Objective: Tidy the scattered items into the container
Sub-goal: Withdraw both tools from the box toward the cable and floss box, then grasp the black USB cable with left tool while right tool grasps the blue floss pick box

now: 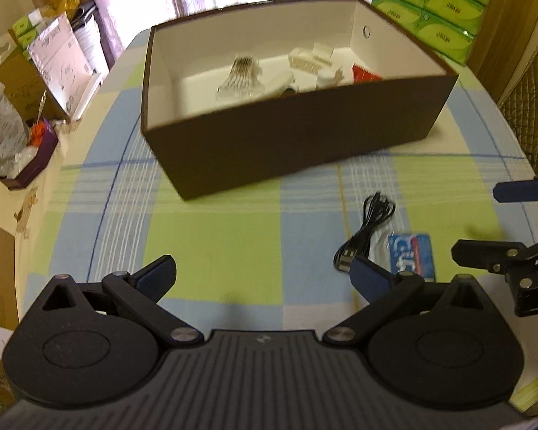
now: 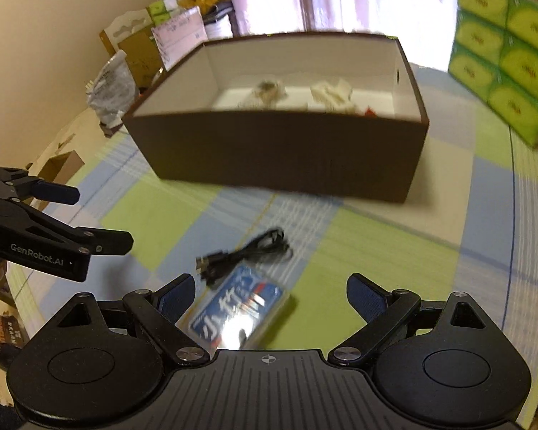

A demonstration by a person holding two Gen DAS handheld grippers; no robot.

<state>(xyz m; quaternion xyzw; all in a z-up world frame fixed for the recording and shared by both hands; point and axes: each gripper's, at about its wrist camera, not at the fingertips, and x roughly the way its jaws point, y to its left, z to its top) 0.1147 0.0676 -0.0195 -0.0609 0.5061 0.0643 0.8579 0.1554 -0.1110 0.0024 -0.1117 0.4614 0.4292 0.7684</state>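
In the left wrist view the left tool hangs low over the bench, its blue-padded fingers spread wide with nothing between them; ahead stands the brown box, open at the top, and inside it lie several pale items and something red, too blurred to name; so part of the tidying looks done. Near the right-hand finger a coiled black cable lies on the checked cloth, and just beside it a blue packet; both are outside the box and well apart from it. At the right edge the other tool's fingers reach into view, one above the other with a clear gap.

In the right wrist view the right tool sits directly over the blue packet, its fingers spread to either side and not touching it, as far as the blur allows; the black cable lies just beyond the packet, the two touching or nearly so; the brown box stands farther off across the bench, with the same pale contents showing over its near wall. The left tool shows at the left edge, also spread and empty.

By these views two things are left to move, the packet and the cable; the right tool seems placed to take the packet first.
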